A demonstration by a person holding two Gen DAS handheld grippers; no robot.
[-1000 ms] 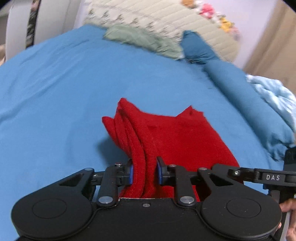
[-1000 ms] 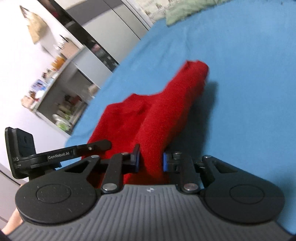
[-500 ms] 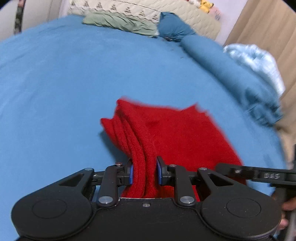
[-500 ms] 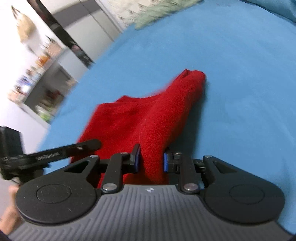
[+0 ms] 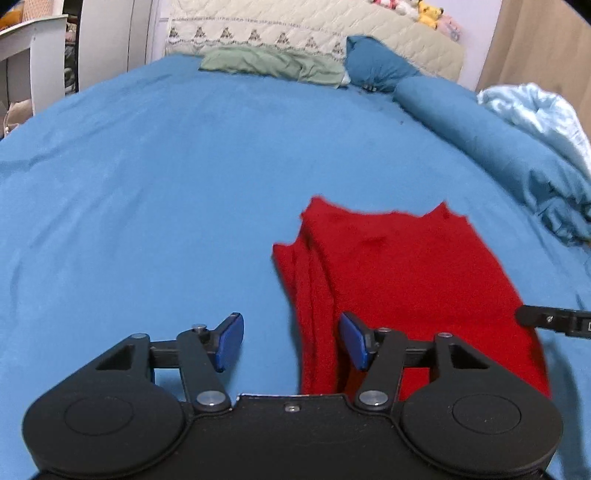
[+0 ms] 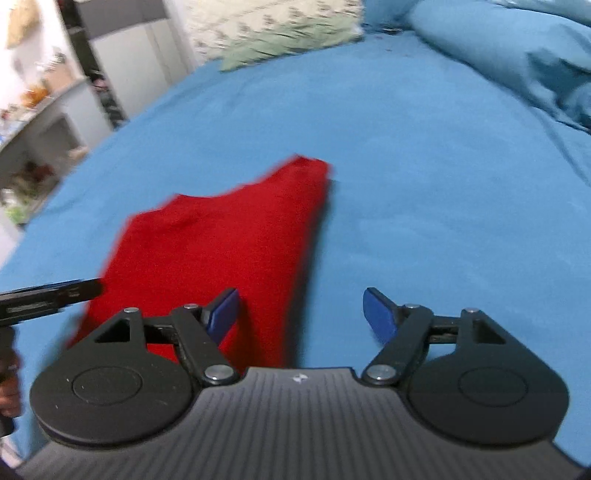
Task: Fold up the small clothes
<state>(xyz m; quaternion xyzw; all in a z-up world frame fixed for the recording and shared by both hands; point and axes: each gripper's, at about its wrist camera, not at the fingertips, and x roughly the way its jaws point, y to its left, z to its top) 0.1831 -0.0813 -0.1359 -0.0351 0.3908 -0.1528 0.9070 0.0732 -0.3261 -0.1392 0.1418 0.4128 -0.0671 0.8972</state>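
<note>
A red knitted garment (image 5: 402, 273) lies folded in layers on the blue bed sheet (image 5: 155, 184). My left gripper (image 5: 291, 341) is open, its right pad next to the garment's left folded edge. In the right wrist view the garment (image 6: 221, 243) lies to the left. My right gripper (image 6: 301, 314) is open, its left pad over the garment's right edge, and holds nothing. Each gripper's side arm shows at the edge of the other's view.
A green cloth (image 5: 273, 66) and a quilted cream headboard (image 5: 295, 33) are at the far end of the bed. Blue pillows (image 5: 472, 122) and a light blue blanket (image 5: 535, 114) lie along the right. Shelves and a desk (image 6: 40, 122) stand on the left.
Both grippers were shut on the red garment's edges and have opened and let it go. The garment now rests flat on the bed. The left gripper shifted left of it.
</note>
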